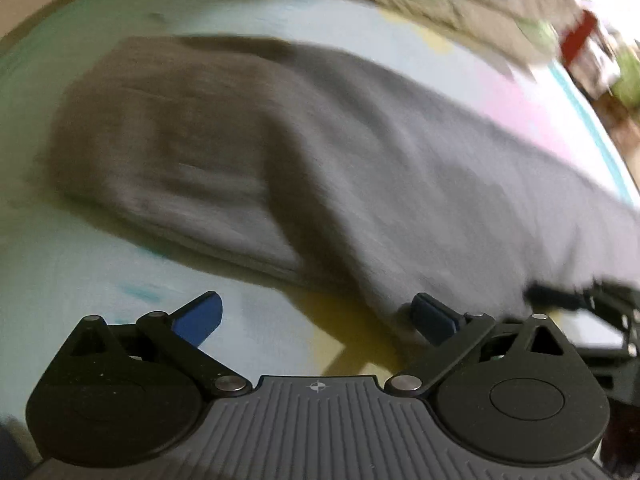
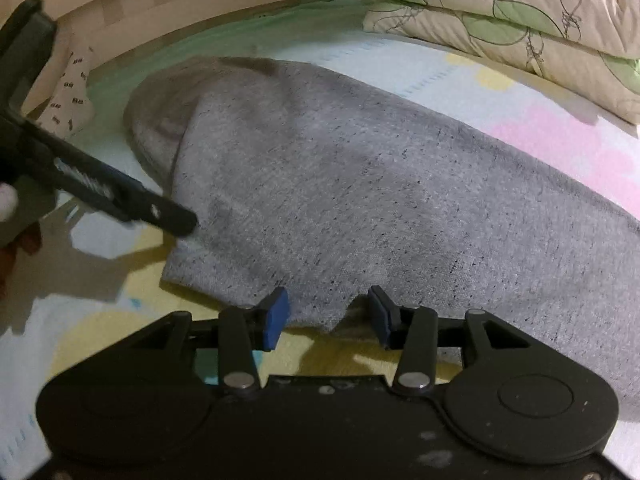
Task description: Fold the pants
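Left gripper (image 1: 316,316) open, empty; grey pants (image 1: 320,152) ahead, hem beside right pad. Right gripper (image 2: 328,314) open, hem edge between pads, unpinched. Risk: pinching single layer, fold skews.

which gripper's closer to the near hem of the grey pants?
Right. The right gripper straddles the pants hem, jaws open. The left gripper sits beside the edge, over the sheet.

A pastel play mat (image 2: 500,92) with yellow, pink and pale blue patches covers the floor ahead of the jaws. Beyond it lies a folded cream quilt (image 2: 520,12) with green leaves, and a pale wooden frame (image 2: 180,4) curves far left.
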`<state>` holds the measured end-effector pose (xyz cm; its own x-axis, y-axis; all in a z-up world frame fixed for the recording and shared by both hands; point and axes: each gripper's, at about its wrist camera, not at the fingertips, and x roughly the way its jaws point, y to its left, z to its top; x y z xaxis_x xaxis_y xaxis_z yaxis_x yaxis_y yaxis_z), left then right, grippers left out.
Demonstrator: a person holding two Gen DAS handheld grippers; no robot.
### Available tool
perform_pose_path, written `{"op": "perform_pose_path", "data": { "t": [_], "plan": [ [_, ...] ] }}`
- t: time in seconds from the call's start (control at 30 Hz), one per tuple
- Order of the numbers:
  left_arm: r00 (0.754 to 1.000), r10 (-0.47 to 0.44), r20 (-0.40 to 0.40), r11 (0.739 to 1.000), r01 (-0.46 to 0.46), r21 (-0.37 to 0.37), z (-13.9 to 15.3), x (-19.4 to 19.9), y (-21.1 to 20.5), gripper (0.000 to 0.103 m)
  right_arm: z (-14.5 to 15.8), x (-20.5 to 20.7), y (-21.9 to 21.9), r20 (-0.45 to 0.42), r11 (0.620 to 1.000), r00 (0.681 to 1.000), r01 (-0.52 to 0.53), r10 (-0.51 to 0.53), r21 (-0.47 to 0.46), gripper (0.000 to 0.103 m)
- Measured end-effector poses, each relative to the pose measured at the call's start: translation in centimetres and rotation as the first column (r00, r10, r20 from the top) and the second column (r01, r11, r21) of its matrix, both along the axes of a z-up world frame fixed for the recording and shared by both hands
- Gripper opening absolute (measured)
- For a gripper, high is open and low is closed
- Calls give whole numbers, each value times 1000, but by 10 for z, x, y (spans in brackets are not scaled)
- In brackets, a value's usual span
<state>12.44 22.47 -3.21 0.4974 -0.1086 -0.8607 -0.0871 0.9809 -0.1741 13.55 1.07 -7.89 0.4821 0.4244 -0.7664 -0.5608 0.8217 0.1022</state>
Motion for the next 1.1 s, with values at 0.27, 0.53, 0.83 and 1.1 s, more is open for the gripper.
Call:
{"op": "perform_pose_path", "data": {
  "t": [0.27, 0.53, 0.83, 1.1],
  "plan": [
    [984, 178, 17, 980, -179, 87, 6, 22, 69, 102, -1, 2, -9, -20, 1000, 1000, 18, -18, 17, 50],
    [983, 178, -50, 978, -171, 120, -4, 55, 129, 103, -1, 4, 1, -23, 1000, 1000, 4, -4, -11, 54],
    [993, 97, -64, 987, -88, 134, -2, 68, 142, 103, 19, 2, 13, 18, 999, 1000, -6, 5, 38, 50],
    [996, 35, -82, 985, -21, 170, 3, 65, 145, 103, 30, 33, 69, 71, 990, 992, -113, 108, 80, 19]
  ]
}}
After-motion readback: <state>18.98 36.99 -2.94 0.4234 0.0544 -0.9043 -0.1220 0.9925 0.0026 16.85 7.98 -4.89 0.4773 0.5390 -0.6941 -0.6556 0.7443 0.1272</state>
